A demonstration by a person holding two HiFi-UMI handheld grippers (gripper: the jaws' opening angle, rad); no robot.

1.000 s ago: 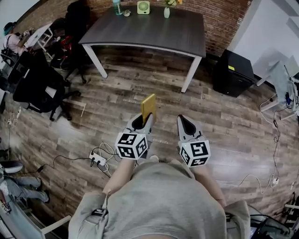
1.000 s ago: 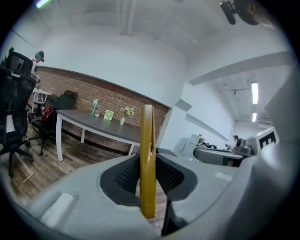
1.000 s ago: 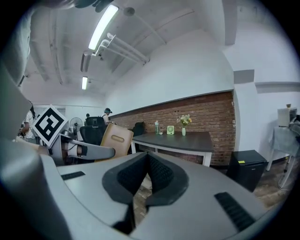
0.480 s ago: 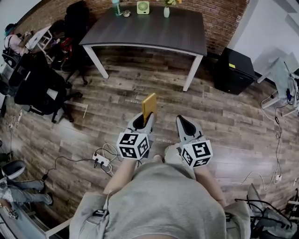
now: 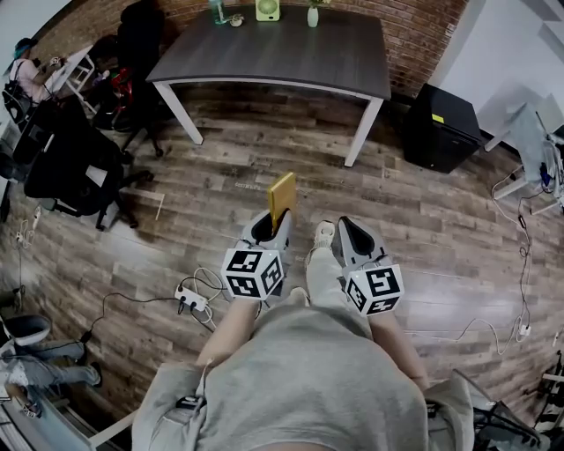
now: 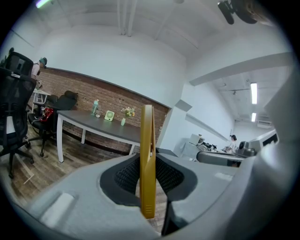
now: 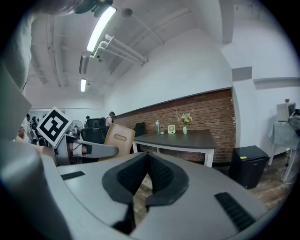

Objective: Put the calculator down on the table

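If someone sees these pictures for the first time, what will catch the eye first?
First the yellow calculator, held upright on its edge by the left hand-held gripper above the wooden floor. Next, the right hand-held gripper beside it, shut and empty. Then the dark table ahead, by the brick wall.

Mustard-yellow calculator (image 5: 281, 195) between the black pads of the grey left claw (image 5: 279, 220); grey right claw (image 5: 345, 226) alongside. Both carry cubes (image 5: 251, 273) with black-and-white square markers, above a brown wood-plank floor (image 5: 220, 185), a dark grey tabletop (image 5: 291, 53) and a red brick wall (image 5: 423, 22).
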